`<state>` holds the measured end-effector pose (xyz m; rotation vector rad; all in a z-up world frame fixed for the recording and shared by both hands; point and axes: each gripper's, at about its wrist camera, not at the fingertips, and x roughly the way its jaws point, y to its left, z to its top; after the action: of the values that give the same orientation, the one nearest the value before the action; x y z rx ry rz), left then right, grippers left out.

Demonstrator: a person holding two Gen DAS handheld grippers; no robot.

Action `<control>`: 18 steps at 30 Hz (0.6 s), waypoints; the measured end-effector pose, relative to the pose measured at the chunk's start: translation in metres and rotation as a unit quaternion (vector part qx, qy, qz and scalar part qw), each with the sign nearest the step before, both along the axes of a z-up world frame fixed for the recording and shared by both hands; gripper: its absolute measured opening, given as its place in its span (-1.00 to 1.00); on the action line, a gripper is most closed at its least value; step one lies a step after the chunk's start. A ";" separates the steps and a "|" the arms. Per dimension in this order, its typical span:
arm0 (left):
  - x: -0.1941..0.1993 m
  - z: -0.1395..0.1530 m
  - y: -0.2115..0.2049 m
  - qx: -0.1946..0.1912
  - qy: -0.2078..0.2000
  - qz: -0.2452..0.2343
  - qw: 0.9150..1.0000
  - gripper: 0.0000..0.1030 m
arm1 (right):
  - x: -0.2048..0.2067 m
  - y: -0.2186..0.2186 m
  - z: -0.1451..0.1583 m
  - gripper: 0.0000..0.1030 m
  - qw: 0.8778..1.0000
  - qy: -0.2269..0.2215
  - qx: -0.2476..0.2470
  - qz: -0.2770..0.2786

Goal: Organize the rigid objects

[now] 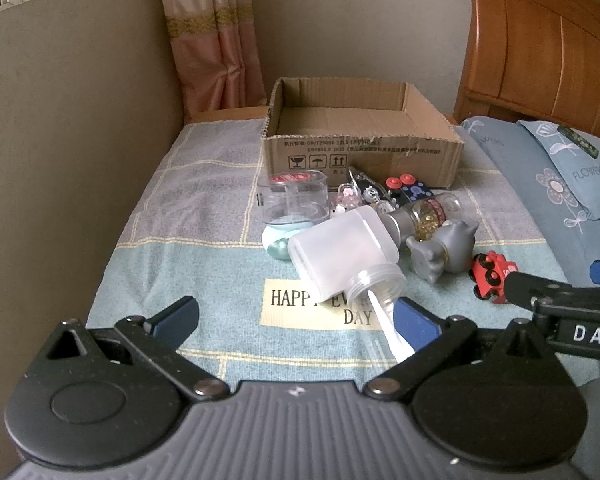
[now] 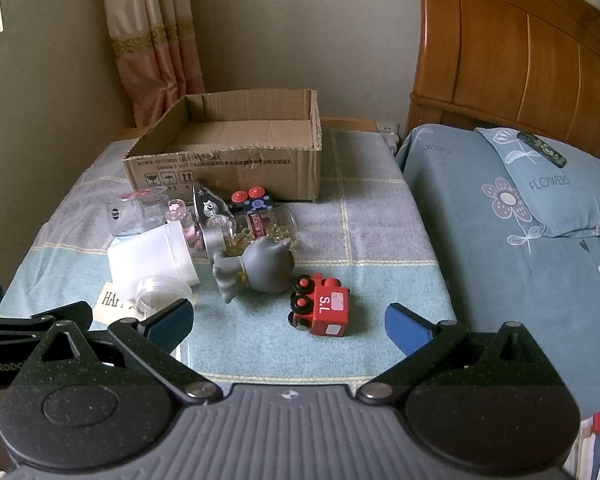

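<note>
Both my left gripper (image 1: 296,322) and right gripper (image 2: 288,322) gape empty. Red toy train (image 2: 321,306) at 12 o'clock: rigid, light, wheels roll; I'd pinch its flat sides.

A checked blue-and-grey cloth (image 2: 360,240) covers the tabletop, with a cream label (image 1: 300,312) printed "HAPPY ... DAY". Behind it hangs a pink curtain (image 1: 208,40) with a gold band against a beige wall (image 2: 300,40). To the right stands a wooden headboard (image 2: 520,60) above a blue flowered pillow (image 2: 540,184) reading "FLOWERS".
</note>
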<state>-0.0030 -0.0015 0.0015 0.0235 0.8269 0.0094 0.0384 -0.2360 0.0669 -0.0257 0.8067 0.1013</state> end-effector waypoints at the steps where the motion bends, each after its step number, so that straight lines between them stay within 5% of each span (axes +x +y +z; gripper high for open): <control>1: 0.000 0.000 0.000 0.000 0.000 0.000 1.000 0.99 | 0.000 0.000 0.000 1.00 1.000 -0.001 0.000 0.000; 18: 0.000 0.000 0.000 0.000 0.000 0.000 1.000 0.99 | -0.002 0.000 0.001 1.00 1.000 -0.007 0.002 0.000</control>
<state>-0.0029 -0.0012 0.0013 0.0225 0.8276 0.0090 0.0359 -0.2359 0.0678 -0.0226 0.7928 0.1033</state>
